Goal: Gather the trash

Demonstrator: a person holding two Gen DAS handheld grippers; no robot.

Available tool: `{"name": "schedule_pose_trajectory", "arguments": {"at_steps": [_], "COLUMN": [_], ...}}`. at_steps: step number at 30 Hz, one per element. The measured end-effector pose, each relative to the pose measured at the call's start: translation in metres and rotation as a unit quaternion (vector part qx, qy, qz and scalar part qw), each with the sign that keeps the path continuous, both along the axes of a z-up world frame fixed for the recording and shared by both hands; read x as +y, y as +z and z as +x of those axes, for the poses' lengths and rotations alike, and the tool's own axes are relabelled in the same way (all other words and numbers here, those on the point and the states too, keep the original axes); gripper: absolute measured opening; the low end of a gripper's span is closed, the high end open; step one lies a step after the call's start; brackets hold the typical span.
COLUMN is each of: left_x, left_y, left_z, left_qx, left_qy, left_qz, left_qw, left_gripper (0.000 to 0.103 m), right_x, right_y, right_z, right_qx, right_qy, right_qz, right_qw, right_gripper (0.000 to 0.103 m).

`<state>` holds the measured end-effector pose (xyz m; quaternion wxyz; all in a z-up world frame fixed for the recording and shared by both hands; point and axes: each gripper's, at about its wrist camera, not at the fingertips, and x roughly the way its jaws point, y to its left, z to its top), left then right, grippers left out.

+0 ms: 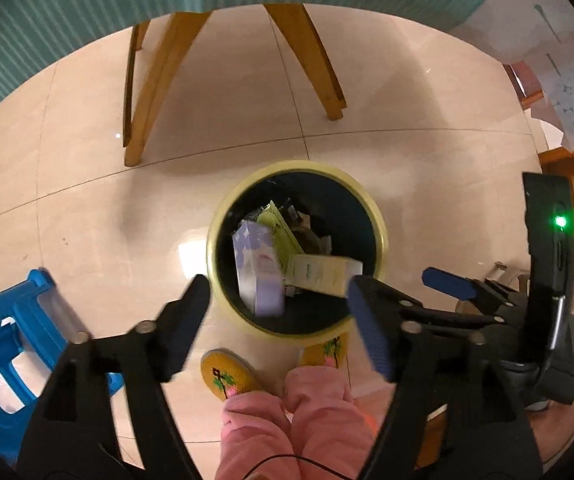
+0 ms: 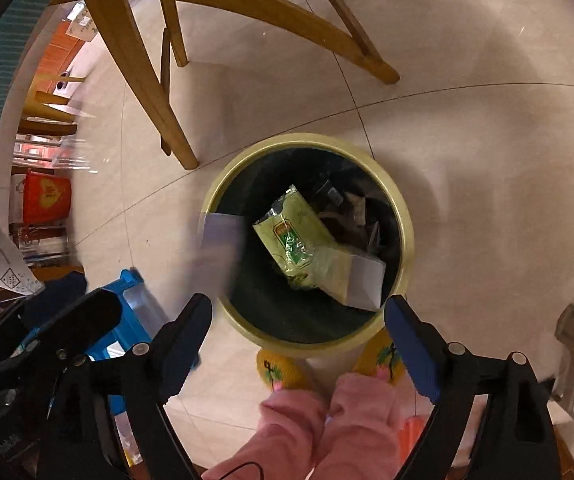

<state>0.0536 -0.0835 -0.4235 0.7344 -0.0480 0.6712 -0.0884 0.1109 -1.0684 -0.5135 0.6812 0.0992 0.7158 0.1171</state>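
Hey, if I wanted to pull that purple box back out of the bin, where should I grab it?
Probably by its upper end, coming straight down from above. The purple box stands tilted in the bin, its top nearest the rim, its lower end buried beside the green packet.

- one yellow-rimmed trash bin (image 2: 405, 236), standing on the floor tiles
- inside the bin: one purple-and-white box (image 1: 259, 272), one green packet (image 2: 299, 236), one pale box (image 1: 323, 274), plus some dark scraps I can't count
- one blue plastic stool (image 1: 11, 344), left of the bin
- two yellow slippers, one (image 1: 229, 374) and the other (image 1: 329, 350), right at the bin's near edge
- one red bucket (image 2: 47, 196), well off to the bin's left
- two open grippers, left (image 1: 279, 324) and right (image 2: 299, 344), above the bin
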Motion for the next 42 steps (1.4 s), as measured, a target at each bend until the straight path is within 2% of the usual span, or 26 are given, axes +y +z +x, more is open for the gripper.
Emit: {"name": "schedule_pose_trajectory", "arguments": {"at_steps": [6, 14, 27, 42], "left_x": [0.015, 0.025, 0.046, 0.06], "left_y": [0.008, 0.052, 0.167, 0.261], "left_z": [-0.002, -0.007, -0.014, -0.011], "left_qx": [-0.006, -0.038, -0.094, -0.137], "left_qy": [0.01, 0.02, 0.04, 0.062], "left_qz": [0.015, 0.022, 0.019, 0.031], "left_qw": [0.9998, 0.9988, 0.9946, 0.9881], "left_gripper": [0.074, 0.075, 0.076, 0.077], "right_x": [0.004, 0.003, 0.014, 0.016], "right_y": [0.004, 0.046, 0.161, 0.29], "right_z": [-0.003, -0.006, 0.009, 0.011], "right_qx": [-0.014, -0.039, -0.11, -0.172], "right_qy": [0.002, -0.001, 0.025, 0.048], "right_qz": [0.002, 0.008, 0.011, 0.026], "right_qw": [1.0, 0.999, 0.994, 0.984], "right_gripper": [0.089, 0.089, 0.089, 0.089]}}
